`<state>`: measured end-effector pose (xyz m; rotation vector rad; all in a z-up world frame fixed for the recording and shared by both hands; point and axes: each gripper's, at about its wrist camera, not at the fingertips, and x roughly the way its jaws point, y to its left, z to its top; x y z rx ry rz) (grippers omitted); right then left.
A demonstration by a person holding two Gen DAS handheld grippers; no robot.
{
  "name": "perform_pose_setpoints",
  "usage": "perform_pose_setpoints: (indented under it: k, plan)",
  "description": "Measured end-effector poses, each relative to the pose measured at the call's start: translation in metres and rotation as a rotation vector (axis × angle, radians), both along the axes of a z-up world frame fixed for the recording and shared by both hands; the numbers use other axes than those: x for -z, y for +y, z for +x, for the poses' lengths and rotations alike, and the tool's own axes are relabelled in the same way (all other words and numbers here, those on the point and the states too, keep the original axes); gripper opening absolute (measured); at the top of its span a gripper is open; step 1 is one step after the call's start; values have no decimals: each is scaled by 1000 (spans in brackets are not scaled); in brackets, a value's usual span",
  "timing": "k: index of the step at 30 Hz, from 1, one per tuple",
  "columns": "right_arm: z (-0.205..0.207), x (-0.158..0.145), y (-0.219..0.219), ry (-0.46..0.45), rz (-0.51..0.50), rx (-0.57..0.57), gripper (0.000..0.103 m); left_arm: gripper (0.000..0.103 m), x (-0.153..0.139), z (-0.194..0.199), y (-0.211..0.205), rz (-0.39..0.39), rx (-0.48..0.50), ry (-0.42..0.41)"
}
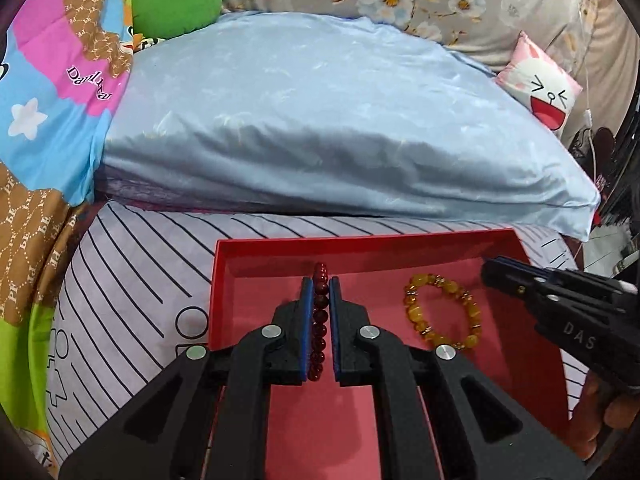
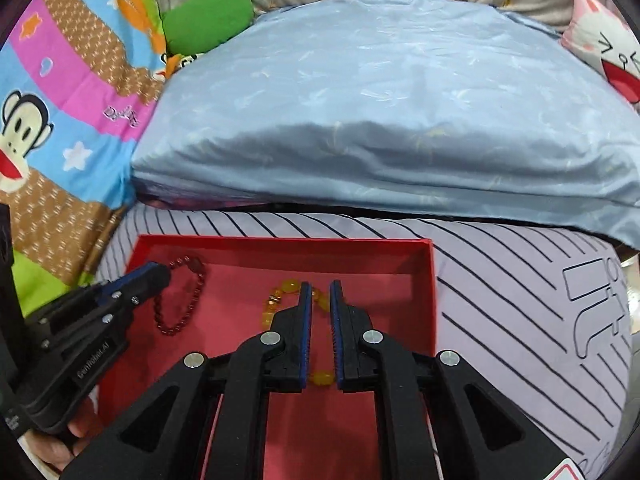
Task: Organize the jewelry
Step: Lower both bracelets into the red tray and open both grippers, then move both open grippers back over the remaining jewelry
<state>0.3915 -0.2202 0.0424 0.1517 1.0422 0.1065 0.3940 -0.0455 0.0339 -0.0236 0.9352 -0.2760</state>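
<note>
A shallow red box (image 1: pixel 360 239) lies on the striped sheet. My left gripper (image 1: pixel 320 280) is over its left half, shut on a dark red bead bracelet (image 1: pixel 320 312) that runs lengthwise between the blue pads. In the right wrist view the left gripper (image 2: pixel 166 270) holds that bracelet (image 2: pixel 191 308) by one end, and the loop droops to the box floor. A yellow bead bracelet (image 1: pixel 416 314) lies flat in the box. My right gripper (image 2: pixel 320 284) hovers above the yellow bracelet (image 2: pixel 288 286), jaws nearly together with nothing gripped. Its tip (image 1: pixel 490 266) is near the box's far right corner.
A large light blue pillow (image 1: pixel 340 120) lies right behind the box. The striped sheet (image 2: pixel 520 300) spreads on both sides. A colourful cartoon blanket (image 1: pixel 48 100) and a green plush (image 1: pixel 176 4) are at the left, a cat-face cushion (image 1: pixel 540 88) at the right.
</note>
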Motion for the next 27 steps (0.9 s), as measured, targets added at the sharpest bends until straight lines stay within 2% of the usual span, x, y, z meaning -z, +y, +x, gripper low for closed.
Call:
perform_pose_setpoints:
  k: [3,7,9,11,13,16,21,27]
  plan:
    - [-5,1,-3,-6,-5,0,9,8,5,0,-1,51,-14,3]
    - [-17,-2,-4,-19,5,1,14,10,5,-1,1,69,-37,9]
    - [-24,-5,-3,-26,3,-2,21,23,4,-3,3,74,-53,8]
    - [-30,-9,-2,-39,-8,-2,31,48,-2,-8,8,68,-77,-10]
    - [-39,-14,-1,-62,-28,-4,39,53,-9,-14,12,55,-90,-37]
    - [-54,-26,-1,-96,-40,-4,45,55,-21,-29,18,27,-92,-67]
    - [-95,-48,4,-165,-64,-22,52,55,-46,-74,28,12,-89,-143]
    - [-156,-64,14,-211,-98,-52,54,60,-63,-137,34,25,-86,-212]
